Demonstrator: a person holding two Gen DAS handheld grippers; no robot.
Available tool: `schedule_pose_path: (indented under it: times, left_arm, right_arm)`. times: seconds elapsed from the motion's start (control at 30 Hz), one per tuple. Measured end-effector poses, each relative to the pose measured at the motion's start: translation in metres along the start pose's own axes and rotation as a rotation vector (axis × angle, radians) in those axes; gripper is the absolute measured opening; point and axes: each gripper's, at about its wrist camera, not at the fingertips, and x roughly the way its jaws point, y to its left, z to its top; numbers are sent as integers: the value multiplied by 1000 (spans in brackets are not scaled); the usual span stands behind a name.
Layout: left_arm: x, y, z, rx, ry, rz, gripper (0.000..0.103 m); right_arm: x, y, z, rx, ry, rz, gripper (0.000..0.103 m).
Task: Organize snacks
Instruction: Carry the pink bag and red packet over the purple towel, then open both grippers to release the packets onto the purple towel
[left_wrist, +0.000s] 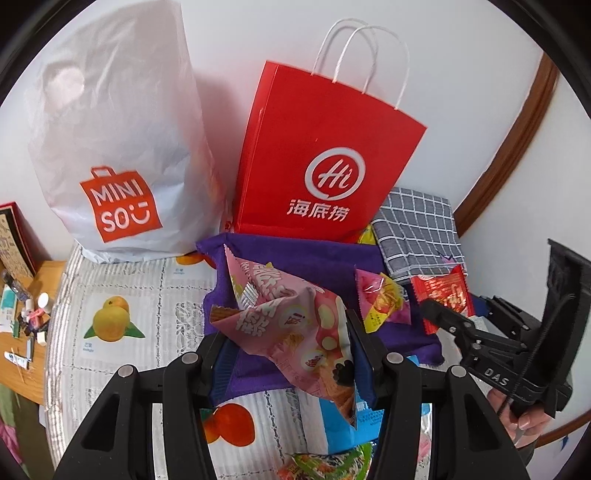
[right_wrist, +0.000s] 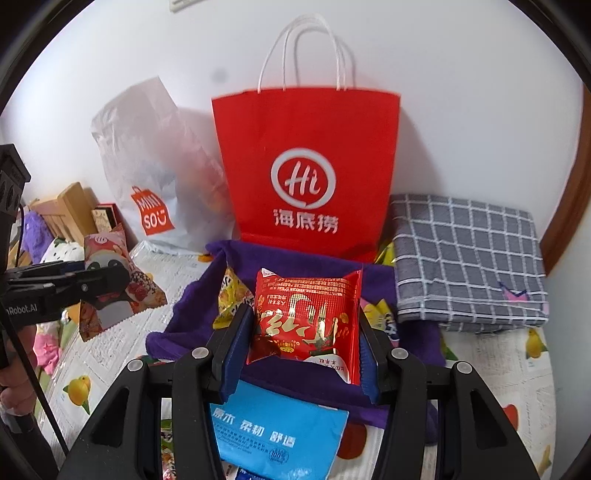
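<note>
Left gripper (left_wrist: 288, 354) is clamping a pink snack bag (left_wrist: 295, 328) over the purple cloth (left_wrist: 295, 258); right gripper (right_wrist: 303, 343) is pinching a red snack packet (right_wrist: 306, 317); red paper bag (right_wrist: 306, 166) is standing just ahead, checked cloth (right_wrist: 469, 258) lying right, blue pack (right_wrist: 277, 432) below.

The blue packet (right_wrist: 277, 435) is cut off by the lower edge. The yellow snack (left_wrist: 365, 236) (behind the red bag (left_wrist: 325, 155)) is mostly hidden. Print on the red packet (right_wrist: 306, 317) cannot be read.
</note>
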Motion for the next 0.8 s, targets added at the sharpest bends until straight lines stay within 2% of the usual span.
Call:
schedule_pose_path:
  times: [0.23, 0.5, 0.8]
  left_arm:
    - [32, 5, 1, 5, 44, 13, 51]
    - [76, 13, -2, -15, 120, 45, 51]
    - [110, 19, -13, -24, 190, 91, 51]
  right_arm:
    - [43, -21, -3, 36, 110, 22, 52]
    - [82, -14, -10, -42, 214, 21, 52]
    - [104, -12, -11, -73, 258, 3, 53]
